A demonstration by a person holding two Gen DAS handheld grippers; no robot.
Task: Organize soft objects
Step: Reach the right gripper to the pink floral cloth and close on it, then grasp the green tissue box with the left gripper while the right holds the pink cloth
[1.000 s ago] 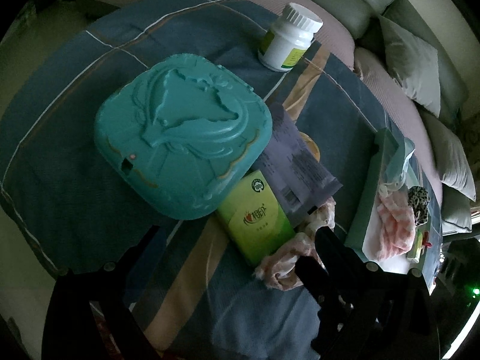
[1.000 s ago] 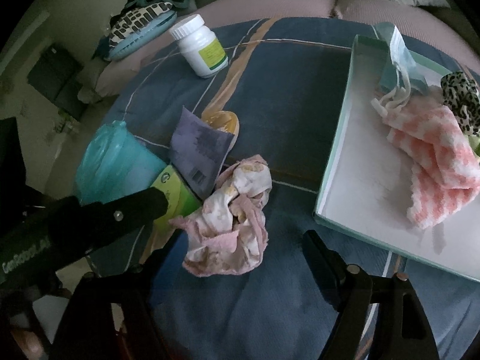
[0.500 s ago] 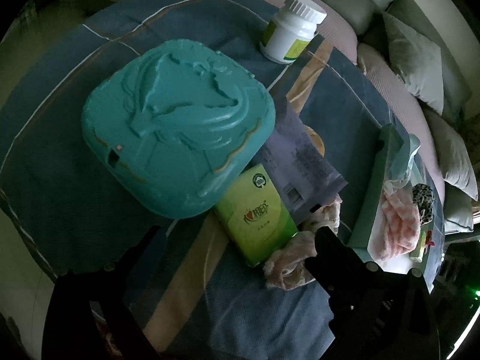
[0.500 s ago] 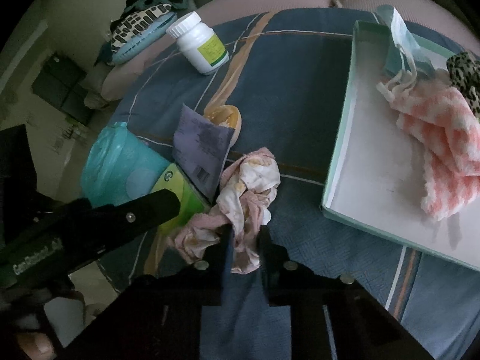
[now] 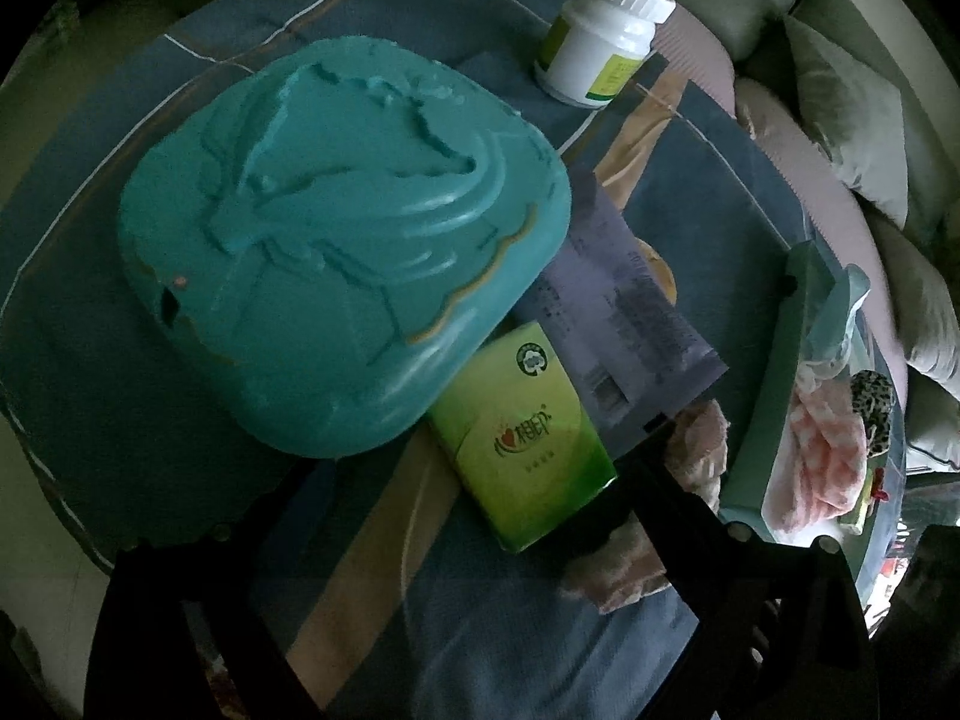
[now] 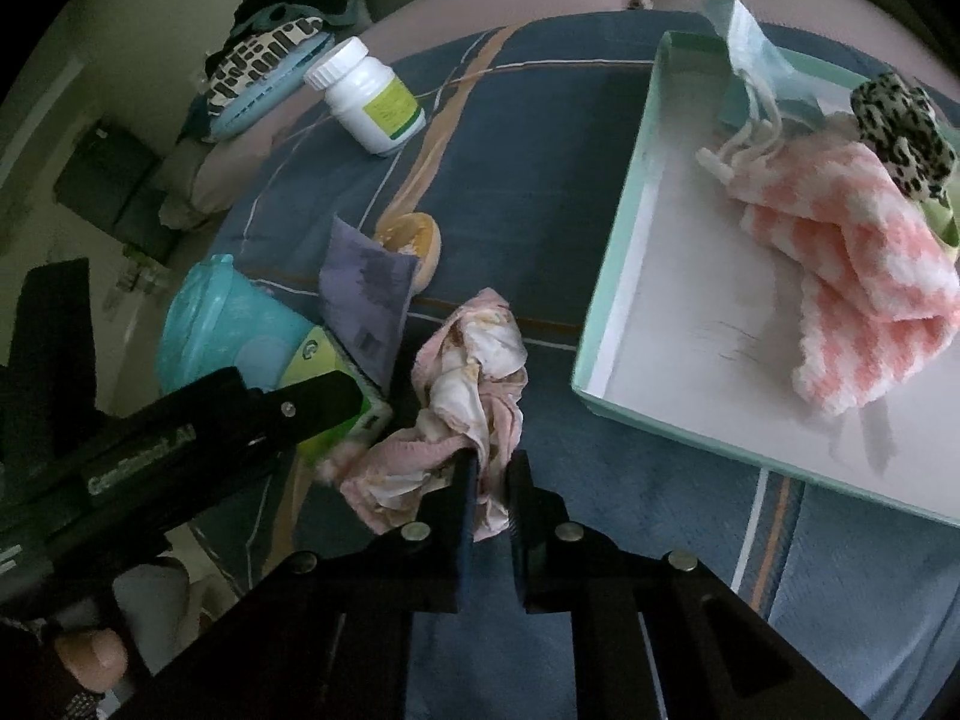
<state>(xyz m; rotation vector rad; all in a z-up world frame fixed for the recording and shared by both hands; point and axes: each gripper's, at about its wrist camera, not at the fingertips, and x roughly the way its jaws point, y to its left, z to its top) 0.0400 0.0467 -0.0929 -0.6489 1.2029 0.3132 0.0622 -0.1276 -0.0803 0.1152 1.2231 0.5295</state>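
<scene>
A crumpled pink and cream cloth [image 6: 480, 354] lies on the blue striped bedspread, and my right gripper [image 6: 492, 462] is shut on its near edge. In the left wrist view the same cloth [image 5: 702, 438] peeks out beside the tray. My left gripper [image 5: 474, 474] stands open above a green packet [image 5: 528, 438], and one of its fingers [image 6: 300, 405] reaches in from the left. The mint-rimmed white tray [image 6: 618, 276] holds a pink-white knitted cloth [image 6: 852, 276], a leopard scrunchie [image 6: 900, 126] and a blue face mask [image 6: 756, 54].
A teal embossed box [image 5: 342, 240] sits left of the green packet. A purple sachet [image 5: 618, 324] covers part of an orange lid [image 6: 414, 240]. A white pill bottle [image 5: 600, 48] stands at the far side. Sofa cushions [image 5: 852, 120] line the right edge.
My right gripper's wide-open jaws have closed on the near edge of the pink cloth. The left gripper has drifted slightly, so the teal box looks a little closer.
</scene>
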